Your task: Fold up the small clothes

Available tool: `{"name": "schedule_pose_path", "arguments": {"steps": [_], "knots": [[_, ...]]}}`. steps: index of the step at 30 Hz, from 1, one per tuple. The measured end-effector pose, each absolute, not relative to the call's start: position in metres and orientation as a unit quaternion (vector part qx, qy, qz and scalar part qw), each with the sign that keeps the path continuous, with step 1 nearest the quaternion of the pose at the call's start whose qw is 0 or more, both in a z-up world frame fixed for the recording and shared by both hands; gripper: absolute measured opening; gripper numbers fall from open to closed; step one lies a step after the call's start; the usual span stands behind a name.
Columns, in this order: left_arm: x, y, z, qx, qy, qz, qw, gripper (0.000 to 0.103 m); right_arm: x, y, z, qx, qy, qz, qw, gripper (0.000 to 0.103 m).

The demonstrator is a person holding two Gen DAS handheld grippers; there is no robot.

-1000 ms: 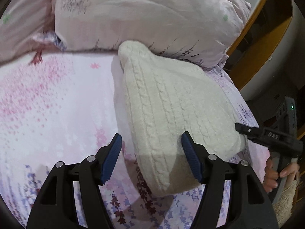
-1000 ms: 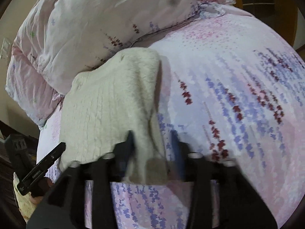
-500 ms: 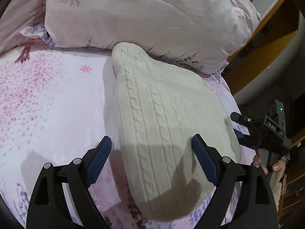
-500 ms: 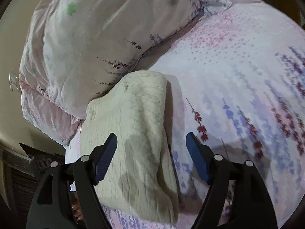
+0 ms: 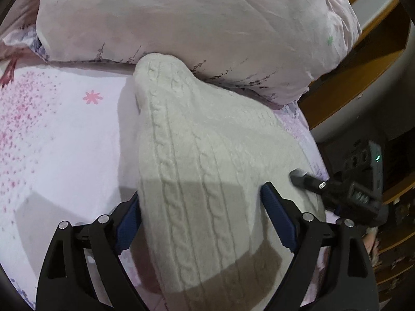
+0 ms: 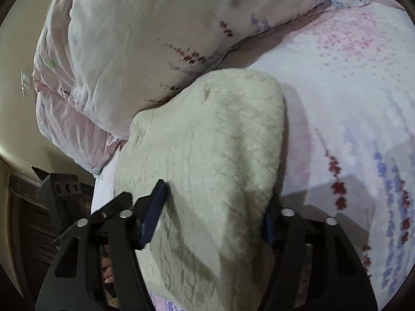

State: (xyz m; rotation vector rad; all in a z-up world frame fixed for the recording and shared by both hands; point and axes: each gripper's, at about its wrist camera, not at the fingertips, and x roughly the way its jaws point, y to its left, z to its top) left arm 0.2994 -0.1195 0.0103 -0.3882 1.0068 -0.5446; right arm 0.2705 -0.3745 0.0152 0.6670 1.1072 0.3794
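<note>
A cream cable-knit garment (image 5: 207, 155) lies folded on the floral bed sheet, its far end against the pillows; it also shows in the right wrist view (image 6: 207, 160). My left gripper (image 5: 202, 215) is open, its blue-padded jaws straddling the garment's near end, the left pad partly hidden under the knit edge. My right gripper (image 6: 215, 212) is open too, its jaws either side of the same near end, the right pad mostly hidden by the fabric. The right gripper's fingertips (image 5: 298, 176) rest on the garment's right edge in the left wrist view.
Large pink floral pillows (image 5: 194, 20) are piled behind the garment. The sheet (image 5: 57, 142) stretches to the left; in the right wrist view the sheet (image 6: 350, 116) stretches to the right. A wooden bed frame (image 5: 350, 83) and dark floor lie past the bed's edge.
Both grippers have opened wider and moved forward and down over the garment's near end. The garment now lies between each pair of jaws. It has not shifted on the bed.
</note>
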Motion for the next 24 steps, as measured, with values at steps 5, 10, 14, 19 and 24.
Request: {"name": "schedule_pose_path", "arguments": {"steps": [5, 10, 14, 19, 24], "knots": [[0.296, -0.105, 0.014, -0.225, 0.462, -0.289, 0.808, 0.047, 0.263, -0.374, 0.016, 0.346, 0.493, 0.197, 0.774, 0.036], [0.274, -0.088, 0.037, -0.223, 0.438, -0.319, 0.81, 0.042, 0.244, -0.355, 0.046, 0.333, 0.463, 0.225, 0.79, 0.033], [0.253, -0.055, 0.059, -0.215, 0.42, -0.319, 0.822, 0.042, 0.234, -0.32, 0.067, 0.305, 0.449, 0.255, 0.8, 0.033], [0.244, -0.005, 0.072, -0.196, 0.407, -0.276, 0.848, 0.042, 0.238, -0.26, 0.079, 0.243, 0.443, 0.282, 0.816, 0.033], [0.259, 0.031, 0.058, -0.169, 0.411, -0.216, 0.87, 0.047, 0.259, -0.199, 0.066, 0.171, 0.452, 0.277, 0.83, 0.03]]}}
